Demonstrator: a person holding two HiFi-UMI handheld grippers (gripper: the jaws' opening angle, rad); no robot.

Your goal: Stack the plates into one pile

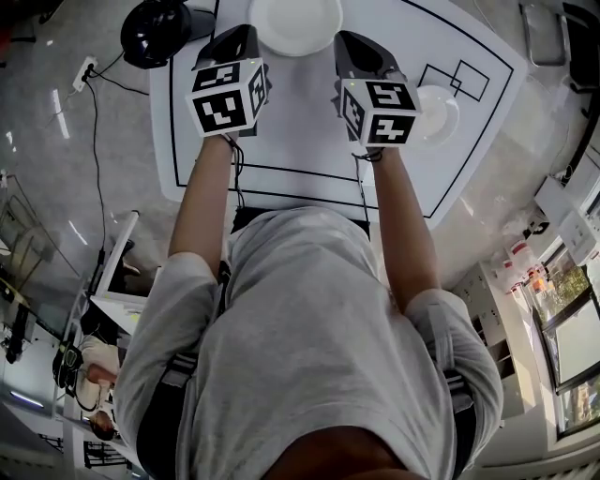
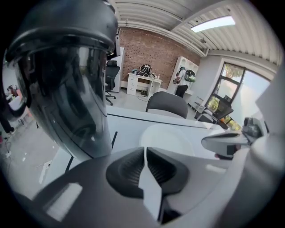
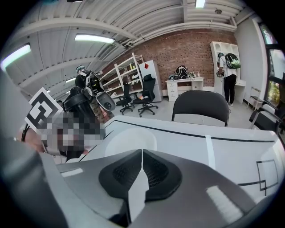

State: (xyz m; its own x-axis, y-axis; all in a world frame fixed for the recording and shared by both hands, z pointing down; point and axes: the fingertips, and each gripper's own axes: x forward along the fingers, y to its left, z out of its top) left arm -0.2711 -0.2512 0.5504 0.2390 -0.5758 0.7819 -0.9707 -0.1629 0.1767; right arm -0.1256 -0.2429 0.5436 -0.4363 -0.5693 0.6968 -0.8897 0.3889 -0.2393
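Observation:
Two white plates lie on the white table (image 1: 309, 141). One plate (image 1: 295, 23) sits at the far edge between my two grippers; it also shows just beyond the jaws as the plate (image 2: 167, 139) and the plate (image 3: 129, 140). The other plate (image 1: 439, 114) lies to the right, partly hidden behind the right gripper's marker cube. My left gripper (image 1: 232, 42) hovers to the left of the far plate, jaws shut and empty (image 2: 145, 153). My right gripper (image 1: 358, 52) hovers to its right, likewise shut on nothing (image 3: 141, 156).
A black rounded object (image 1: 155, 30) stands off the table's far left corner and looms large at the left (image 2: 67, 75). Black lines and a double-square outline (image 1: 457, 77) mark the tabletop. A dark chair (image 3: 200, 107) stands behind the table.

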